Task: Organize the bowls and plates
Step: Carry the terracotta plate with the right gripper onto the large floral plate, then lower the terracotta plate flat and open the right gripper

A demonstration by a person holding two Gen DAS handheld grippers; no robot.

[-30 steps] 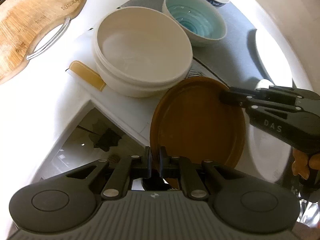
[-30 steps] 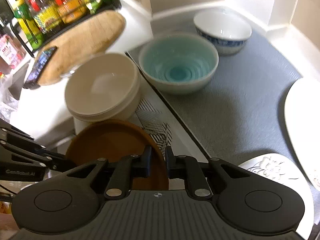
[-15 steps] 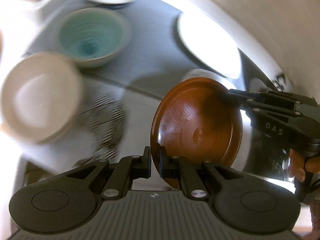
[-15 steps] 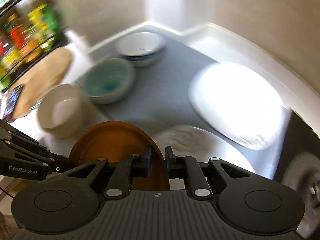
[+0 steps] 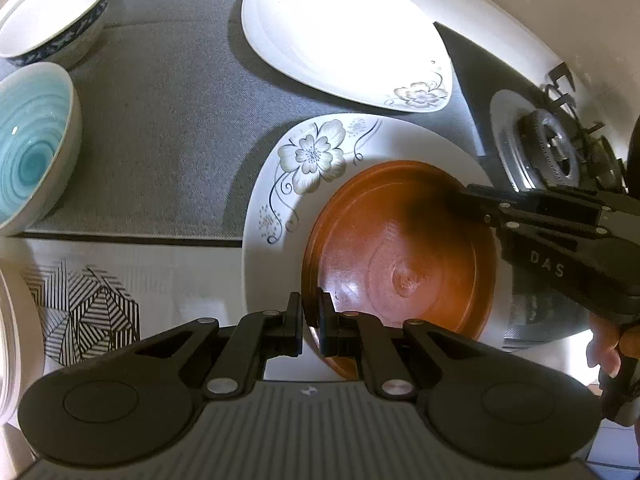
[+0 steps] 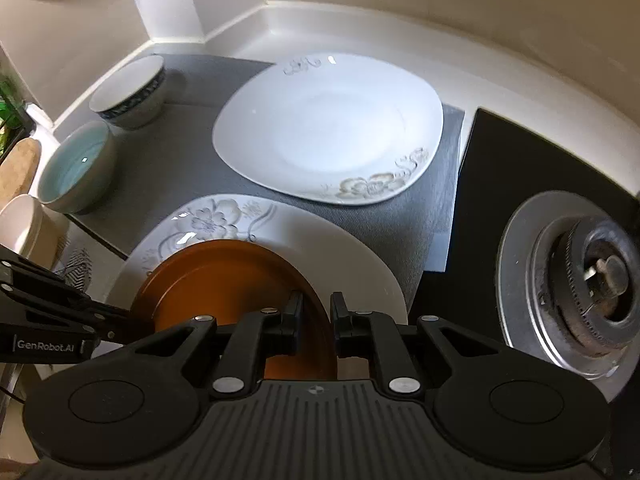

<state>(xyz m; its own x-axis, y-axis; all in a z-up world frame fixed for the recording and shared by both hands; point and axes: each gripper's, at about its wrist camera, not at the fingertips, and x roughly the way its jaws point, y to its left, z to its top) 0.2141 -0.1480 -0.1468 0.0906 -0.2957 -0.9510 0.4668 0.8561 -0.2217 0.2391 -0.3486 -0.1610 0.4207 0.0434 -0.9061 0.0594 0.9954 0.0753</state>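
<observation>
Brown plate (image 5: 400,248), white flower-patterned plate (image 5: 312,160), turquoise swirl bowl (image 5: 28,144), grey mat (image 5: 160,112)

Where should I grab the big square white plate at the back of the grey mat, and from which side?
Pinch the thin rim of the square white plate at its floral corner nearest the grippers, coming in low from the front. It lies flat on the grey mat, so only the edge offers a grip. That corner looks clear of the round floral plate.
</observation>
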